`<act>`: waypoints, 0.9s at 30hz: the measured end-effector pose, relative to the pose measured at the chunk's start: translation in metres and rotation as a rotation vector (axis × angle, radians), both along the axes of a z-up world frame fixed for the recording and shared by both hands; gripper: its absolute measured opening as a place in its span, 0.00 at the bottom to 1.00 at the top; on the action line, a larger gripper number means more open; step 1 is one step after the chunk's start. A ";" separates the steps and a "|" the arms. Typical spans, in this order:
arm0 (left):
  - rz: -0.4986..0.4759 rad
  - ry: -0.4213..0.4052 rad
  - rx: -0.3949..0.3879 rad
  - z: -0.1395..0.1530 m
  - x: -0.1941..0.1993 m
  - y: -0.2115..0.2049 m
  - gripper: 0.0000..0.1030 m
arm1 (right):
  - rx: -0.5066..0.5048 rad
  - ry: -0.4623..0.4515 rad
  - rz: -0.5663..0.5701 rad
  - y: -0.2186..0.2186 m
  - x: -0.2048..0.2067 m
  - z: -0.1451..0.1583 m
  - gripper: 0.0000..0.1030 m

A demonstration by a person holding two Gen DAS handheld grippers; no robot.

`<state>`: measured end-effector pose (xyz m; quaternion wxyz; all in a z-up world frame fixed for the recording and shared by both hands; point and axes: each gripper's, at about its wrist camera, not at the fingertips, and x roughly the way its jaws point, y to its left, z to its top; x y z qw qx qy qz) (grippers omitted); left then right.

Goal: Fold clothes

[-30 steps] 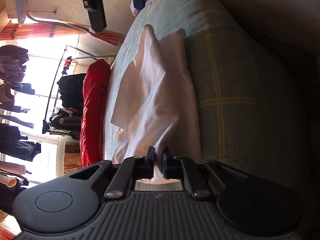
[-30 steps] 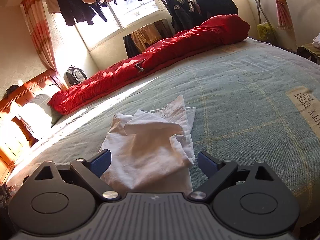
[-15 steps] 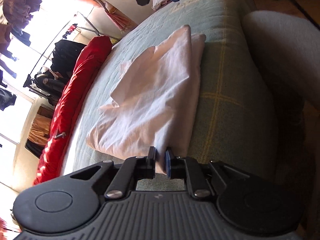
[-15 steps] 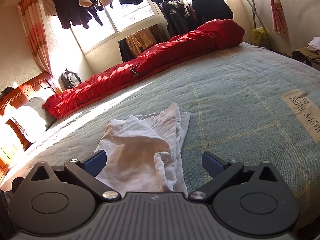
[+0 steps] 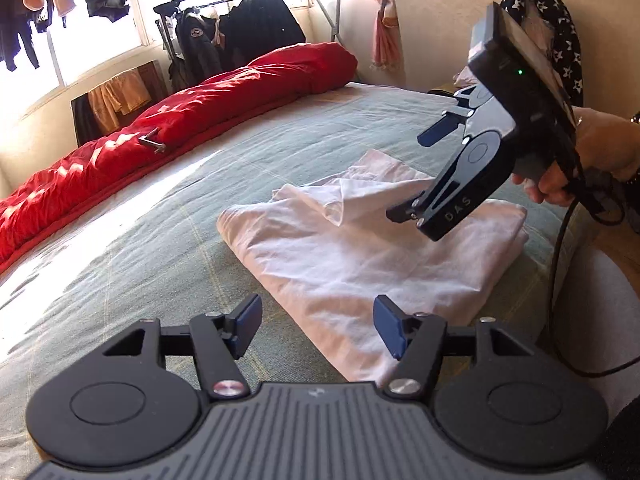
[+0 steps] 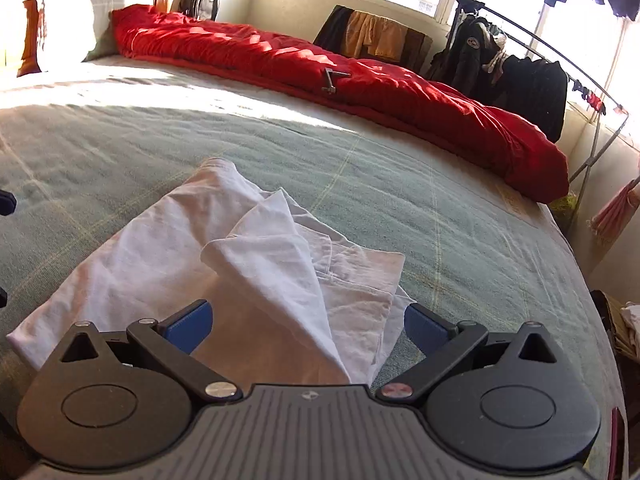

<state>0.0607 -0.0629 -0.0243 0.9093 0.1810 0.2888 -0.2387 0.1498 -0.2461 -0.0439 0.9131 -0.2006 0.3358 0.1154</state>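
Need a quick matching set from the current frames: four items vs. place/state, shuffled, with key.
Items:
1. white garment
2. red quilt
3. left hand-held gripper
4. dark jackets

States:
A. hanging on a rack by the window
B. open, holding nothing
C. partly folded on the green bedspread
D. bunched along the far side of the bed

Pairs: 1-C, 2-D, 3-B, 4-A

A bed [image 5: 160,216] with a pale green checked cover fills mid-frame; a folded white garment [image 5: 360,252] lies centre-right, a red quilt [image 5: 180,120] along the upper left.
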 end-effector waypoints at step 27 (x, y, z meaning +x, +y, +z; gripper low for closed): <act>0.053 0.083 -0.097 -0.012 0.007 0.001 0.71 | 0.592 0.079 -0.160 -0.122 -0.018 0.011 0.79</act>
